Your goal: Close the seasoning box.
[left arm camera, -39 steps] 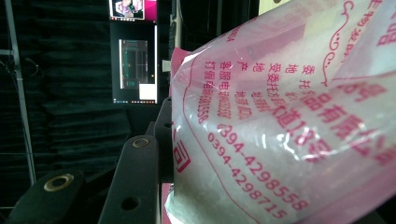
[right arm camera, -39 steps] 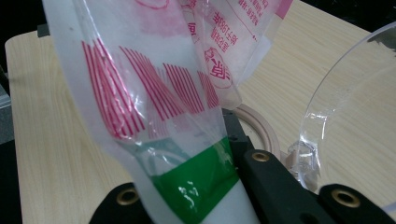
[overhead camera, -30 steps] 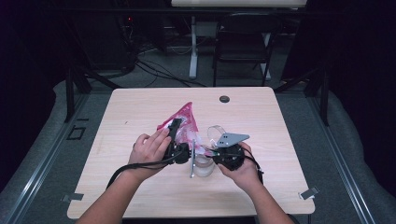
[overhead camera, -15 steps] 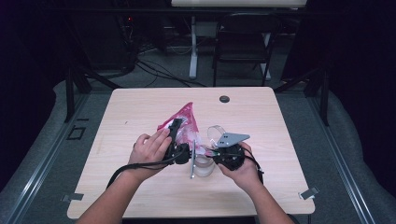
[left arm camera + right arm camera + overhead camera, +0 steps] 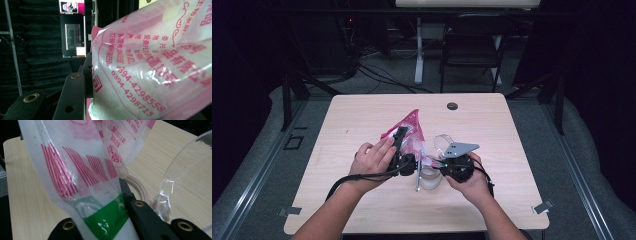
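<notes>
Over the table (image 5: pixel 362 130), both grippers (image 5: pixel 404 142) (image 5: pixel 439 167) clamp the bag (image 5: pixel 409 127), which should stay tilted steadily toward the jar (image 5: pixel 432 177).

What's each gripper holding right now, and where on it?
Both hold the pink printed plastic bag: the left gripper grips its side, the right gripper pinches the green-striped edge.

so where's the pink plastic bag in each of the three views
High view: the pink plastic bag is mid-table, rising between the left gripper and the right gripper.
Left gripper view: it covers the right side, its red print facing the camera.
Right gripper view: it hangs from top centre down between the jaws.
Shared landmark: the wooden table.
</notes>
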The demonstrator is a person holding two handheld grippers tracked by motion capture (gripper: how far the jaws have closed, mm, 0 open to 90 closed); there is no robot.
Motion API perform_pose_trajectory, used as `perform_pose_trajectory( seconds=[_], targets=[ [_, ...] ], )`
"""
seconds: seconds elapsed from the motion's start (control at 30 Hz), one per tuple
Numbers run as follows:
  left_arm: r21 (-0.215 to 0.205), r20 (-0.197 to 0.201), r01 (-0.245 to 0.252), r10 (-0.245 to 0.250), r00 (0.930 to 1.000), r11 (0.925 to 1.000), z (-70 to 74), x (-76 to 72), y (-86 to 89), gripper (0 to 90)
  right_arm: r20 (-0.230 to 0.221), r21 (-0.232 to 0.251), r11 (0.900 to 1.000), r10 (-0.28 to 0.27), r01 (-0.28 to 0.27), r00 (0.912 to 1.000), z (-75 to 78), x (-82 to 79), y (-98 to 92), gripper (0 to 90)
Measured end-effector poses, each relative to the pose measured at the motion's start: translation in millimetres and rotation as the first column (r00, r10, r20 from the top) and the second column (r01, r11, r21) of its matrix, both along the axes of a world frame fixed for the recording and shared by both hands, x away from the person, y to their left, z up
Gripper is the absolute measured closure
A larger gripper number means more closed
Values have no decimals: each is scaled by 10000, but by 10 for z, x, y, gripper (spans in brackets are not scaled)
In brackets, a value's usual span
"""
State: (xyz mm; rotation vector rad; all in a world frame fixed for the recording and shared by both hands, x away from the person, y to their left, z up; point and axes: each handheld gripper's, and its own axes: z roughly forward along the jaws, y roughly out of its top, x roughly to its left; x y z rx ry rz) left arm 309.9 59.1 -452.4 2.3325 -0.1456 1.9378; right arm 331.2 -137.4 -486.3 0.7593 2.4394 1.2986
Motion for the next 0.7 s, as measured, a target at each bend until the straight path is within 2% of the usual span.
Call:
perform_pose_trajectory(
  seconds=[0.17, 0.33, 0.7],
  targets=[
    [12, -3, 8, -8, 10000, 10000, -7, 1, -4, 629, -11, -34, 10000, 4, -4, 10000, 0, 1, -4, 900],
    [216, -72, -67, 69, 10000, 9997, -3, -5, -3, 629, -3, -112, 9999, -28, 28, 10000, 3, -4, -6, 900],
    [404, -121, 87, -82, 9999, 9991, -31, 17, 6, 629, 29, -314, 9994, -121, 122, 9999, -1, -24, -9, 900]
  ],
)
